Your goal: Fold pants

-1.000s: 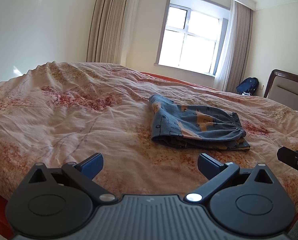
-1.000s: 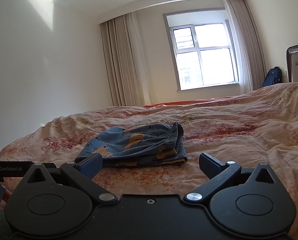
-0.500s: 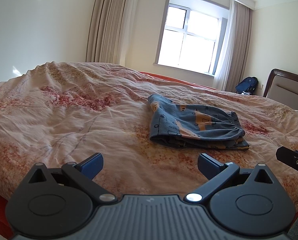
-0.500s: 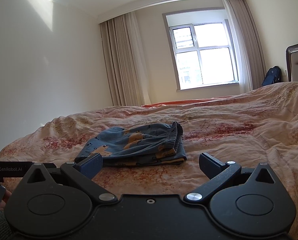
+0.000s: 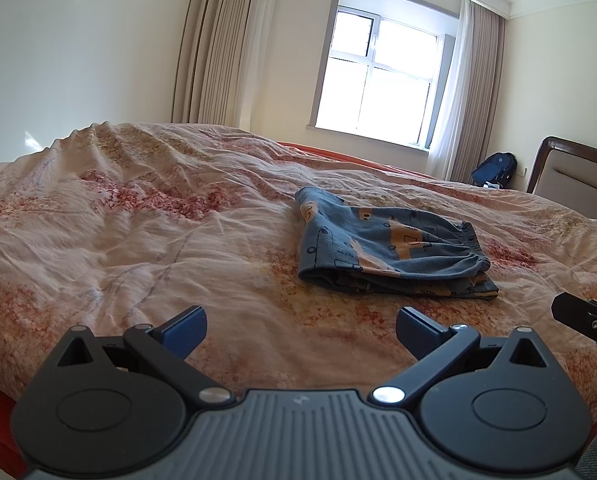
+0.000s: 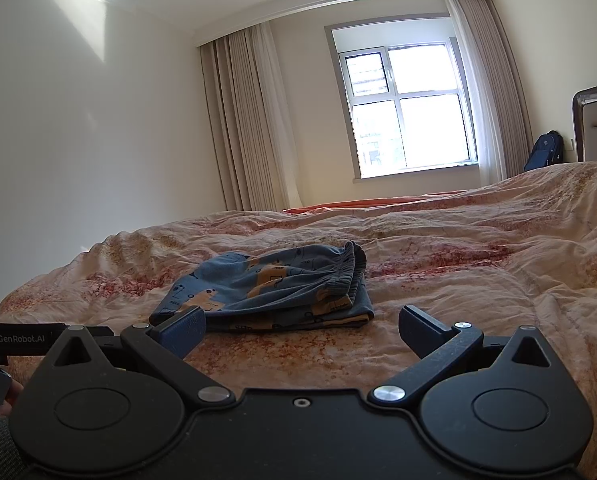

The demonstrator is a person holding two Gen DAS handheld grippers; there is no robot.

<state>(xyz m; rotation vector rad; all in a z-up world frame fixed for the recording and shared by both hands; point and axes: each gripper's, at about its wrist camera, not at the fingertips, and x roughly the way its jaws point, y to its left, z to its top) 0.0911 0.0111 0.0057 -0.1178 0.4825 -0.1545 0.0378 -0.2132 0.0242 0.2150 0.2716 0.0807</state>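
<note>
Blue pants [image 5: 382,252] with an orange print lie folded into a small bundle on the bed, elastic waistband toward the right. In the right wrist view the same pants [image 6: 270,292] lie just beyond the fingers, left of centre. My left gripper [image 5: 300,332] hovers open over the quilt, short of the pants, nothing between its blue fingertips. My right gripper [image 6: 302,332] is open too, empty, its left fingertip close to the bundle's near corner. Part of the right gripper [image 5: 586,320] shows at the left wrist view's right edge.
A wrinkled pink floral quilt [image 5: 138,240] covers the whole bed. A dark wooden headboard [image 5: 574,172] stands at the right. A blue backpack [image 5: 494,168] sits on the floor under the window [image 5: 378,80], with curtains on both sides. The left gripper's body [image 6: 22,338] shows at the left edge.
Both grippers drifted very slightly; the pants sit marginally higher and further left in the left wrist view. Both stay open and the pants lie as before.
</note>
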